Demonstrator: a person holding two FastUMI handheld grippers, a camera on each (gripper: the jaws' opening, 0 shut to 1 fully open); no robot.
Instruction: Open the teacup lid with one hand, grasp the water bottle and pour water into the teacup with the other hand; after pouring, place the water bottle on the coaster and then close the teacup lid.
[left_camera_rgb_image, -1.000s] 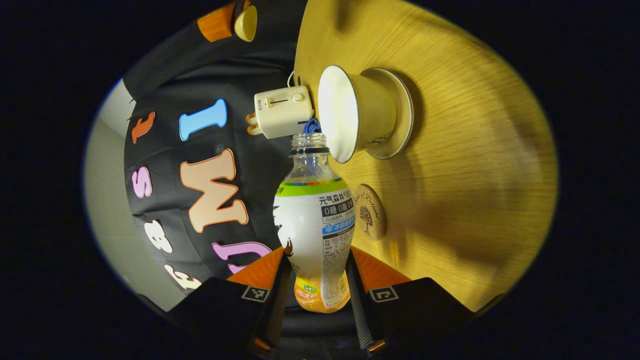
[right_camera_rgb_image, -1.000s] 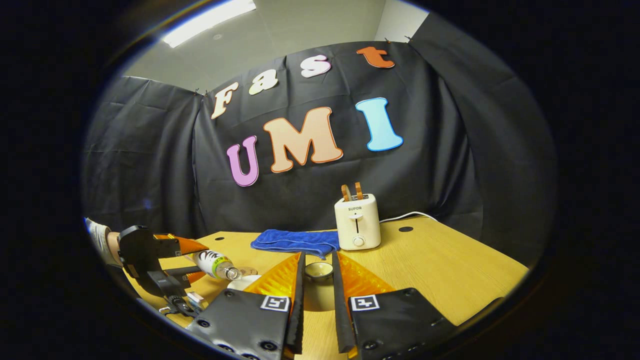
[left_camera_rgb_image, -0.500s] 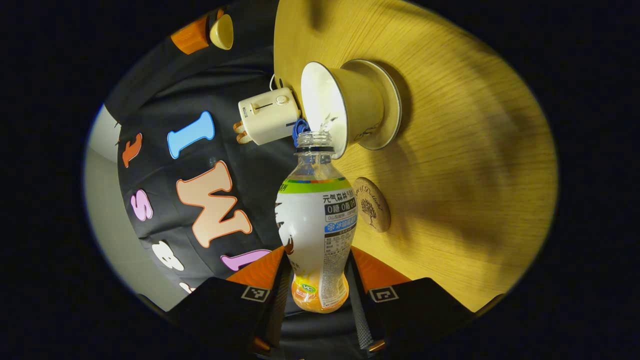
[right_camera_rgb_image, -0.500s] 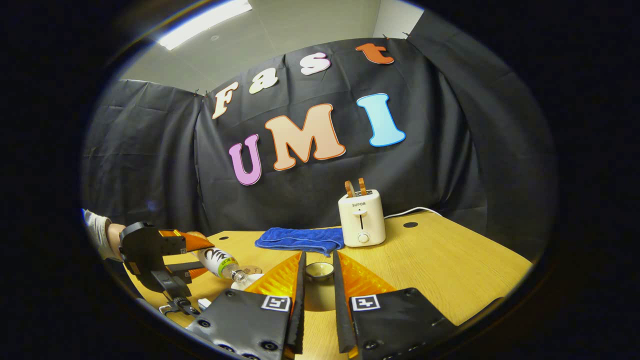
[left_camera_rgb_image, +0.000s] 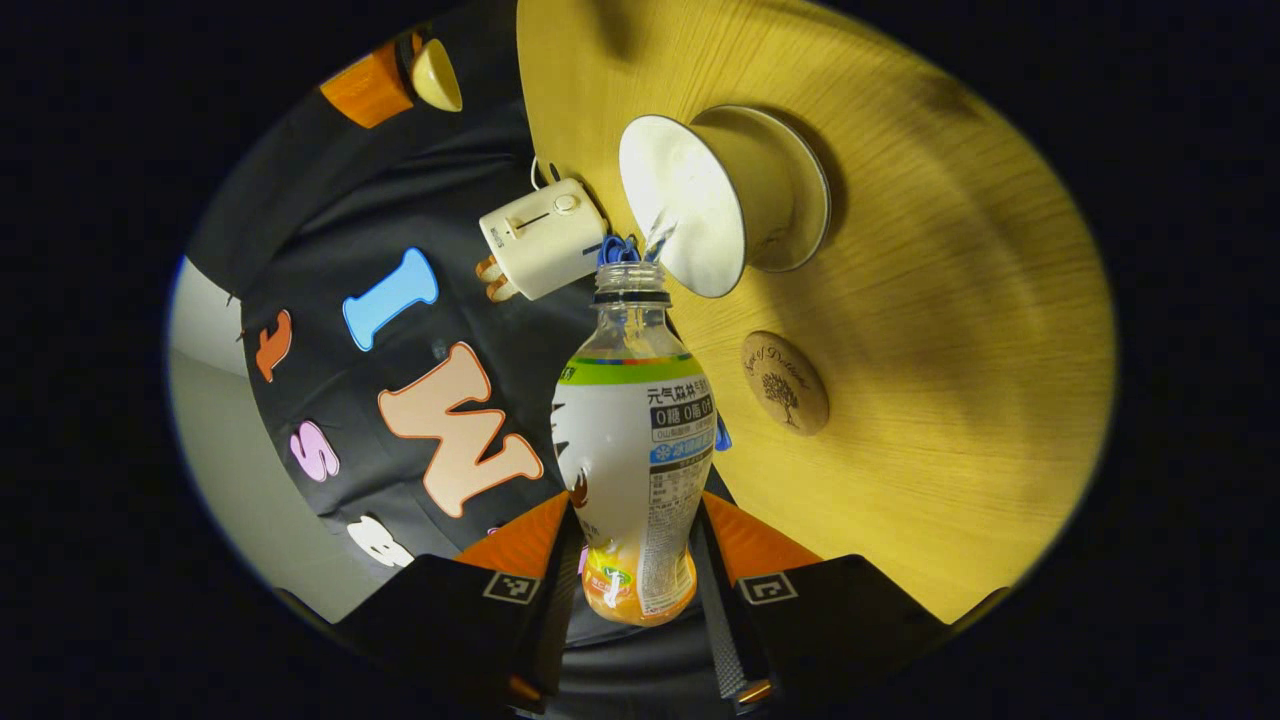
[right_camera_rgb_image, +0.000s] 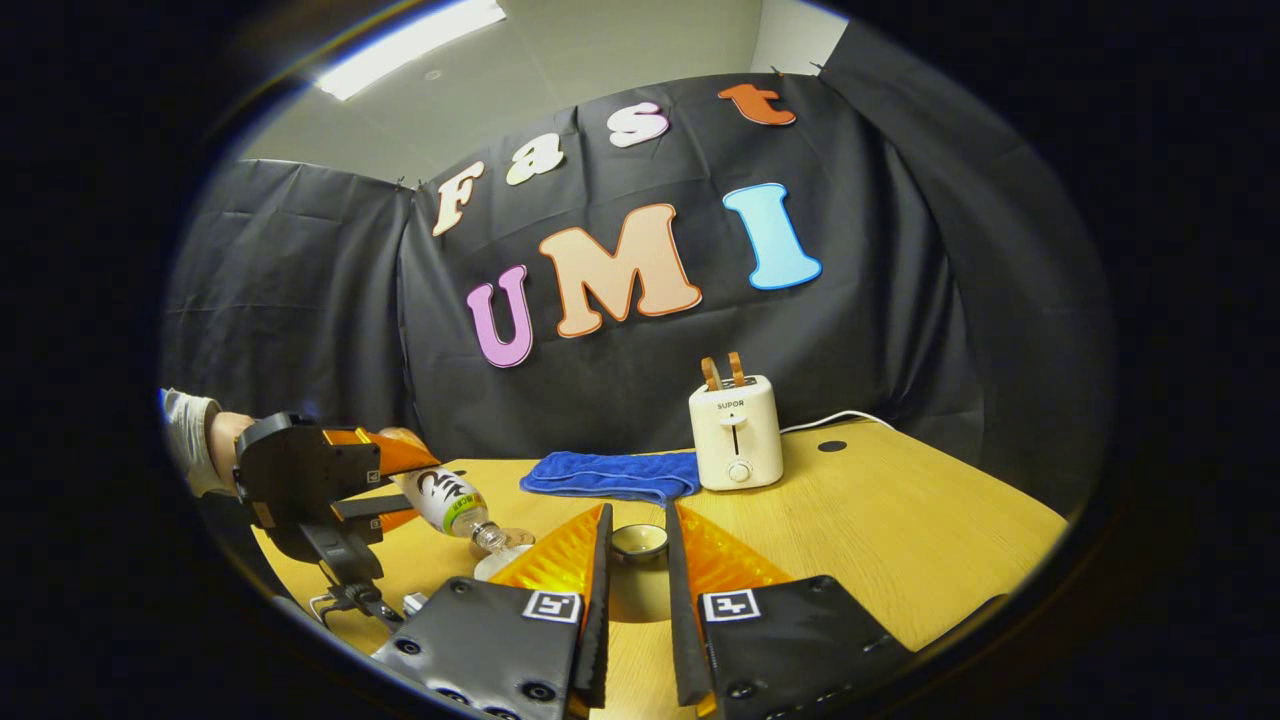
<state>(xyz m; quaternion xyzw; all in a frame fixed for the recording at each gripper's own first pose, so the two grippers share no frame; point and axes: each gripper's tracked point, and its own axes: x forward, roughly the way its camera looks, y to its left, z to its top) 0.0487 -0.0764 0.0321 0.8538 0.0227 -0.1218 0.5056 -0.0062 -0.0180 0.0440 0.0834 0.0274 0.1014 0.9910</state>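
Your left gripper (left_camera_rgb_image: 632, 560) has its fingers clamped on the bottle (left_camera_rgb_image: 634, 455), long axis straight out from them, mouth at the teacup (left_camera_rgb_image: 722, 203) rim, water running in. Coaster (left_camera_rgb_image: 785, 383) sits on the worktop (left_camera_rgb_image: 950, 330) just beside the cup. Your right gripper (right_camera_rgb_image: 634, 575) pinches the lid (right_camera_rgb_image: 639, 541), held off to the side.

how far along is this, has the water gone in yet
Done: the lid is off, held in the right tongs. In hand: the left tongs grip the bottle, tipped with its mouth at the cup rim and water running in. Left: finish pouring, stand the bottle on the coaster, which is bare, then put the lid back.
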